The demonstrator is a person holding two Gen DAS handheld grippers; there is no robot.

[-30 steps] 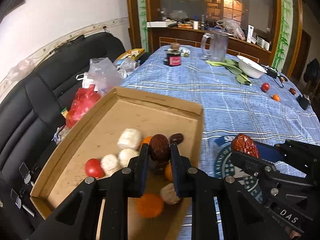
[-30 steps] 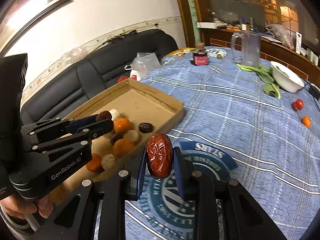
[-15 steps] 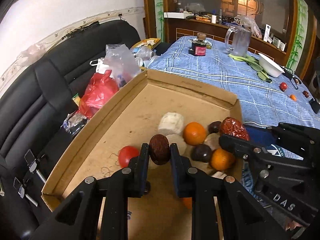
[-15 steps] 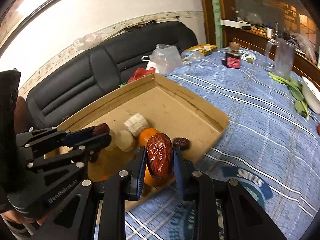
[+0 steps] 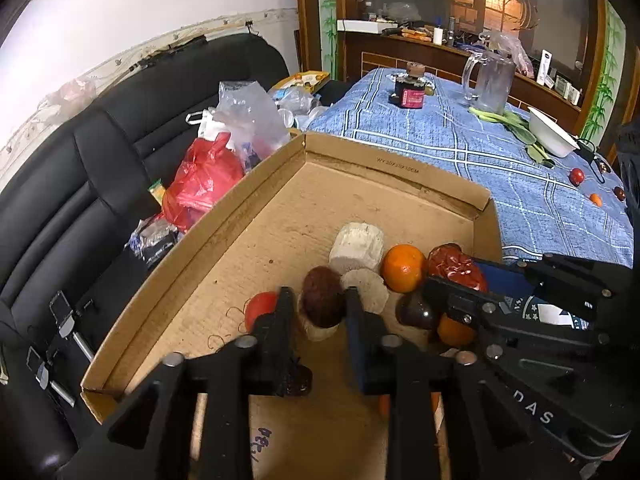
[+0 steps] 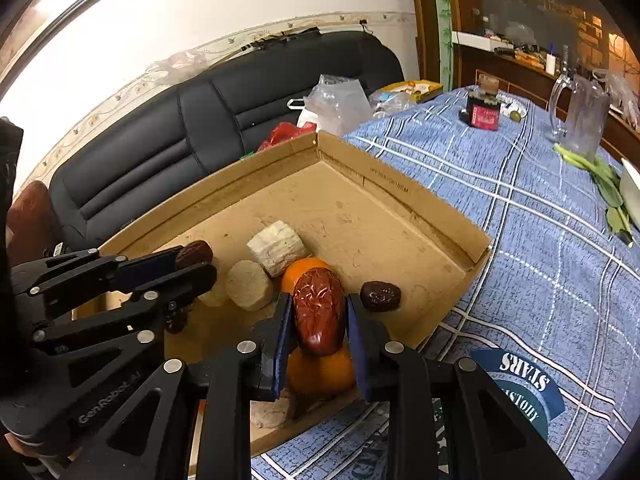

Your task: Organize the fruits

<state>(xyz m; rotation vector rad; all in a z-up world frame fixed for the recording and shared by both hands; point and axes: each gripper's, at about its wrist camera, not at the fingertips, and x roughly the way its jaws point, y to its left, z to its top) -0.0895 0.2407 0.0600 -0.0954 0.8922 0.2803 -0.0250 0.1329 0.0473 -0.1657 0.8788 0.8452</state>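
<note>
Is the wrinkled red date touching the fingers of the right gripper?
Touching. In the right wrist view, the wrinkled red date sits pinched between both blue-padded fingers of the right gripper, with no gap visible on either side.

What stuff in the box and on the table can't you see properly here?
- Lowest orange, right wrist view: mostly behind the red date and gripper fingers.
- Fruits far off on the tablecloth, left wrist view: too small to name.
- White bowl, right wrist view: cut off by the edge.
</note>
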